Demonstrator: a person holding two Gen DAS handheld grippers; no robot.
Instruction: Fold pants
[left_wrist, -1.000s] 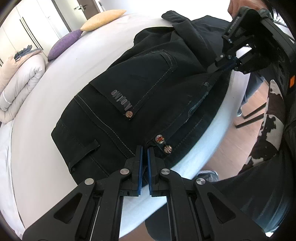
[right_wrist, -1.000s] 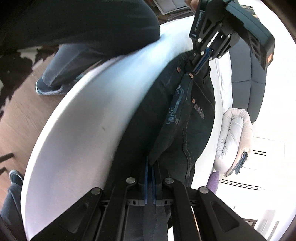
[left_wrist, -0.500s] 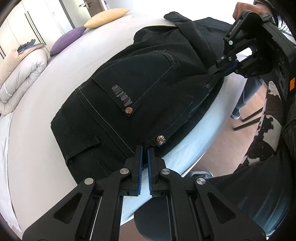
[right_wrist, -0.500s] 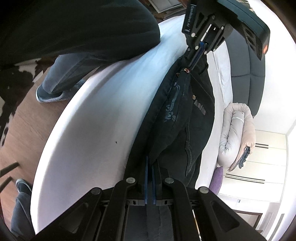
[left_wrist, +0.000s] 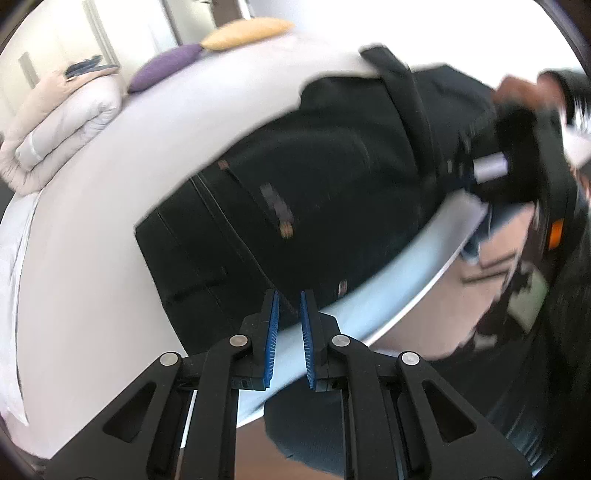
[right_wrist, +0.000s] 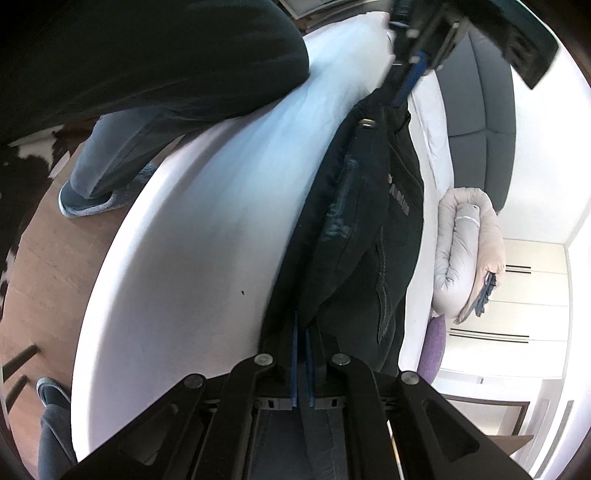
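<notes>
The pants (left_wrist: 295, 192) lie on the bed (left_wrist: 92, 229), along its near edge beside the person's legs (right_wrist: 122, 147). A rolled duvet (left_wrist: 62, 122) rests toward the far side of the bed, with two pillows (left_wrist: 166, 66) beyond it. The left gripper (left_wrist: 287, 306) sits at one end of the pants, at the bed's near edge; the right gripper (right_wrist: 302, 332) sits at the opposite end.

Bright daylight washes both fisheye views, blowing out the upper edge of the left wrist view and the right side of the right wrist view. The left view is motion-smeared, worst at right. The black pants (left_wrist: 314, 192) lose detail in shadow. Edges curve strongly, with dark corners.
</notes>
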